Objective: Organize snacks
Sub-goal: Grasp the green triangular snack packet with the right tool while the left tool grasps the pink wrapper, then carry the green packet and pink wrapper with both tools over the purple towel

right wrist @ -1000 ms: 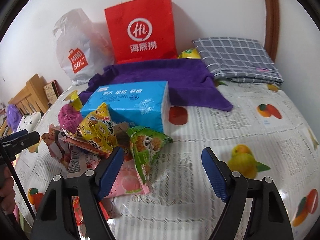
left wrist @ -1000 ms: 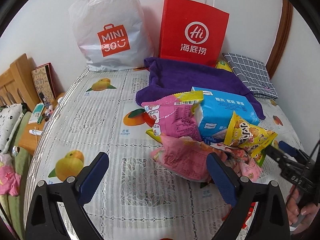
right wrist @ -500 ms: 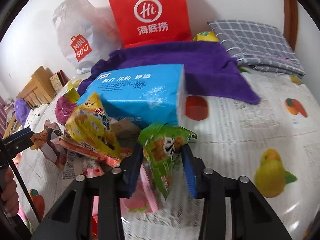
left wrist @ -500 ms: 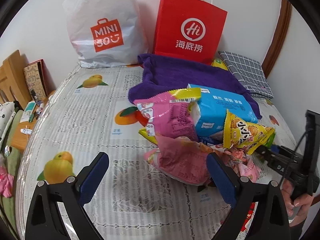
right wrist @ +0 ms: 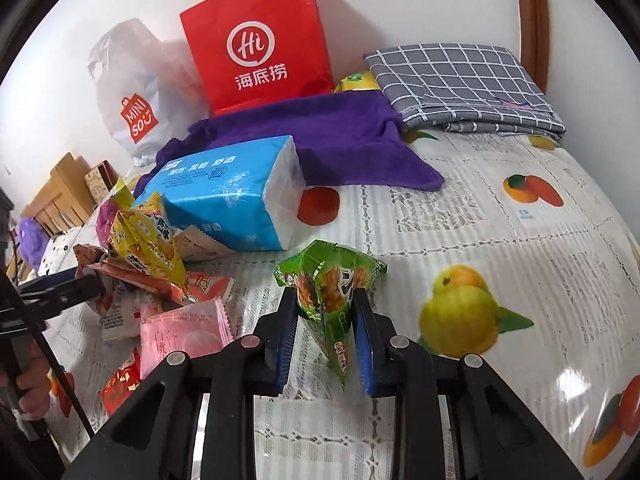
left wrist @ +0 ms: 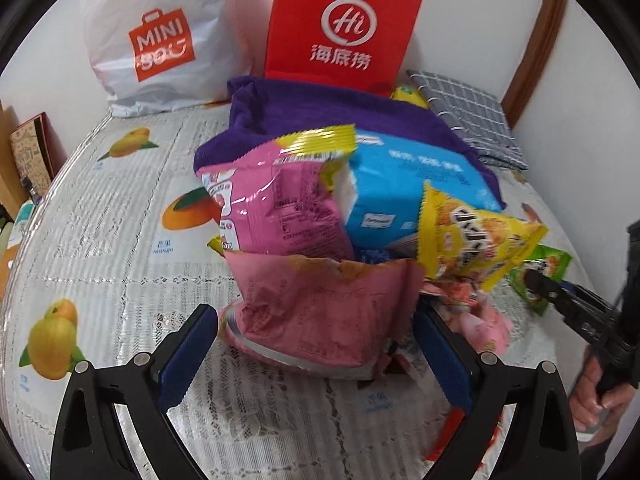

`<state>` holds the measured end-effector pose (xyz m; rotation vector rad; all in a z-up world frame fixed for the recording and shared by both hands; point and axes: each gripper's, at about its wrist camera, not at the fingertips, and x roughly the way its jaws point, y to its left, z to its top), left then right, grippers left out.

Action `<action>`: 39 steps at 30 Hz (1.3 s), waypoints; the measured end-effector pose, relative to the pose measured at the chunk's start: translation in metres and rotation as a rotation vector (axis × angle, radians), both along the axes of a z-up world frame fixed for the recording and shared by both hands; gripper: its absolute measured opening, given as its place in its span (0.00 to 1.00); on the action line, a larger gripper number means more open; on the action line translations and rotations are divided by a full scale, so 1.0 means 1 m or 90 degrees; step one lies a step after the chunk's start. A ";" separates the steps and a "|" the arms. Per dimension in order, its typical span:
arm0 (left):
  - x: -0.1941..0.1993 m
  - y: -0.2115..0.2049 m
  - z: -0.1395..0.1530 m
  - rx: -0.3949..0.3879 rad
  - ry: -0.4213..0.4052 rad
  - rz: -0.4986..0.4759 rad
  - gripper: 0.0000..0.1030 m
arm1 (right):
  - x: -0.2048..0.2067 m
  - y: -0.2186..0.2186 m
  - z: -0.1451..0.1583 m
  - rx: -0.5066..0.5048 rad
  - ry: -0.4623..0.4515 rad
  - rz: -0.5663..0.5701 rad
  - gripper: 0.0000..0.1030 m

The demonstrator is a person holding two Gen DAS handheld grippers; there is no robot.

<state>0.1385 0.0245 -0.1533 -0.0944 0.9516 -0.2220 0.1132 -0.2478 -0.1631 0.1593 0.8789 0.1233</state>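
A heap of snack packets lies on the fruit-print bed cover (left wrist: 120,248). My left gripper (left wrist: 316,344) is open, its blue pads either side of a crumpled pink packet (left wrist: 320,312) at the front of the heap, not pressing it. Behind it stand a larger pink bag (left wrist: 280,200), a blue tissue pack (left wrist: 404,184) and a yellow packet (left wrist: 472,240). My right gripper (right wrist: 326,320) is closing, its pads pinching a green snack packet (right wrist: 332,280) held just right of the heap. In the left wrist view the green snack packet (left wrist: 548,268) shows at the right.
A red paper bag (right wrist: 256,48) and a white plastic bag (right wrist: 136,92) lean on the back wall. A purple towel (right wrist: 328,136) and a folded checked cloth (right wrist: 460,80) lie in front. Wooden furniture (right wrist: 60,196) stands beyond the bed's left edge. A hand (left wrist: 596,396) grips the right tool.
My right gripper went from wide open to closed around the green packet and drew it right, away from the heap. My left gripper moved forward and down toward the pink packet, still open.
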 end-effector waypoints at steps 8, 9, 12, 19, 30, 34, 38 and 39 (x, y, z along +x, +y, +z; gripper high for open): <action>0.001 0.008 -0.004 -0.006 -0.008 0.010 0.75 | 0.002 0.006 -0.002 -0.004 0.001 0.025 0.50; 0.000 0.009 -0.003 -0.004 -0.009 0.009 0.74 | 0.004 0.007 -0.003 0.001 0.002 0.027 0.50; -0.003 0.012 0.002 -0.006 -0.011 0.010 0.70 | 0.010 0.009 -0.005 -0.002 0.011 0.020 0.49; -0.012 0.020 0.018 -0.028 -0.021 0.017 0.67 | 0.007 0.008 0.009 -0.019 0.004 0.010 0.33; -0.017 0.009 0.064 -0.043 -0.056 0.005 0.66 | -0.007 0.004 0.077 -0.006 -0.053 -0.001 0.33; -0.014 -0.005 0.080 -0.071 -0.058 -0.015 0.66 | -0.007 0.007 0.094 -0.005 -0.066 0.003 0.33; -0.008 -0.023 0.101 -0.053 -0.076 -0.030 0.66 | 0.001 0.008 0.109 -0.008 -0.063 0.004 0.33; -0.006 -0.026 0.106 -0.049 -0.081 -0.031 0.66 | 0.004 0.008 0.115 -0.010 -0.068 0.006 0.33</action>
